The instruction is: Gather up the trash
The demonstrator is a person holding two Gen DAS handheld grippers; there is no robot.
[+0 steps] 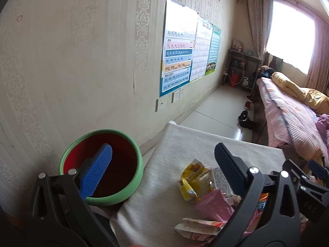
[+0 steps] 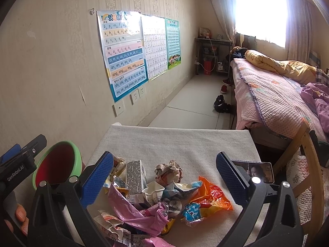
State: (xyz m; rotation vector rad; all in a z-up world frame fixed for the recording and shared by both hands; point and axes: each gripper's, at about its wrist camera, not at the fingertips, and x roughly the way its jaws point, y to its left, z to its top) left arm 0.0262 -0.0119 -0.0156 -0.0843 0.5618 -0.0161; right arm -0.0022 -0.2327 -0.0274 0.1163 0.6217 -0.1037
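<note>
**Start the pile from its loose edge, with the bin close by**

Both claws stand wide open and hold nothing. The right gripper (image 2: 164, 180) hangs over a heap of wrappers on the pale cloth-covered table (image 2: 185, 142); the left gripper (image 1: 163, 165) hovers further left, one blue pad over the mouth of the round green-rimmed bin with a red inside (image 1: 101, 166), which stands just beside the table's left edge.

The heap holds a crumpled ball of printed paper (image 2: 169, 173), a small grey-and-white carton (image 2: 135, 177), an orange crinkly plastic packet (image 2: 207, 199), a thin pink plastic bag (image 2: 141, 212) and, in the left view, a yellow foil wrapper (image 1: 192, 180).

My judgement is that the paper ball is the best first pick: it sits on top at the far side, apart enough to close on cleanly. Come down over it, pinch across its middle, lift straight up. The pink bag is tangled under other pieces and would likely drag them along. A black phone with a lit screen (image 2: 259, 171) lies near the right pad; keep clear of it
</note>
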